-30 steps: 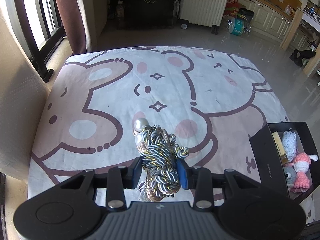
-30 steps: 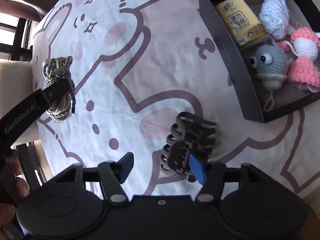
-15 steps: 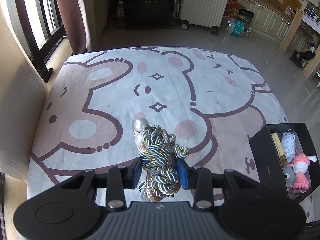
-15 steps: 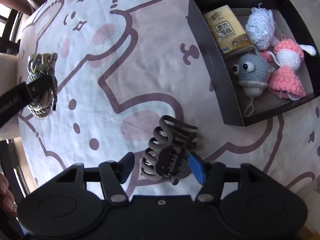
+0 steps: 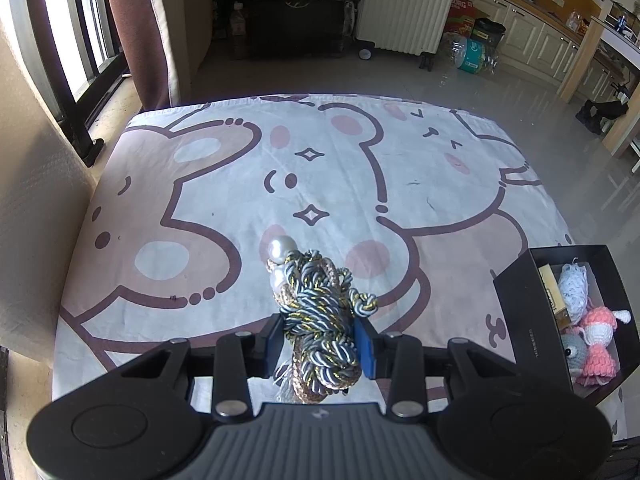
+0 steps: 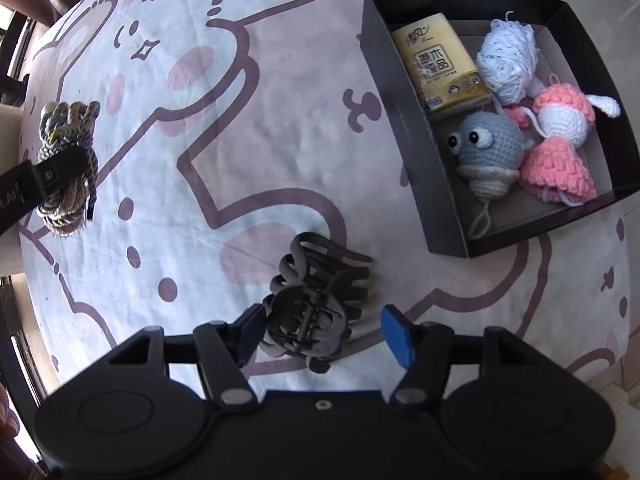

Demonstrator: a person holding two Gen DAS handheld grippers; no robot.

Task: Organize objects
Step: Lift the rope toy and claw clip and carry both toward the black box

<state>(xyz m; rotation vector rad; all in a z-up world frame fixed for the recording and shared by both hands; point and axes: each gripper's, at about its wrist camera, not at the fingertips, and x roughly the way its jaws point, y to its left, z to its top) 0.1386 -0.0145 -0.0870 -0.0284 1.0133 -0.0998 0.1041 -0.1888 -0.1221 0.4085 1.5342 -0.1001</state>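
My left gripper (image 5: 320, 340) is shut on a braided grey, gold and copper cord bundle (image 5: 320, 308) with pearls at its far end, held above the bear-print cloth (image 5: 240, 200). The right wrist view shows that bundle (image 6: 66, 128) at the far left, clamped in a black finger. A dark grey hair claw clip (image 6: 312, 308) lies on the cloth between the fingers of my right gripper (image 6: 324, 336), which is open. The clip sits against the left pad; the blue right pad (image 6: 396, 336) stands apart from it.
A black open box (image 6: 404, 120) at the upper right holds a yellow tissue pack (image 6: 436, 64), a white yarn ball, a grey crocheted toy (image 6: 488, 144) and pink crocheted pieces. The left wrist view has the box (image 5: 516, 320) at the cloth's right edge. Floor, a white suitcase and cabinets lie beyond.
My right gripper has shifted right over the clip, which now sits by the left pad instead of the right one. The left gripper and its cord bundle have not moved.
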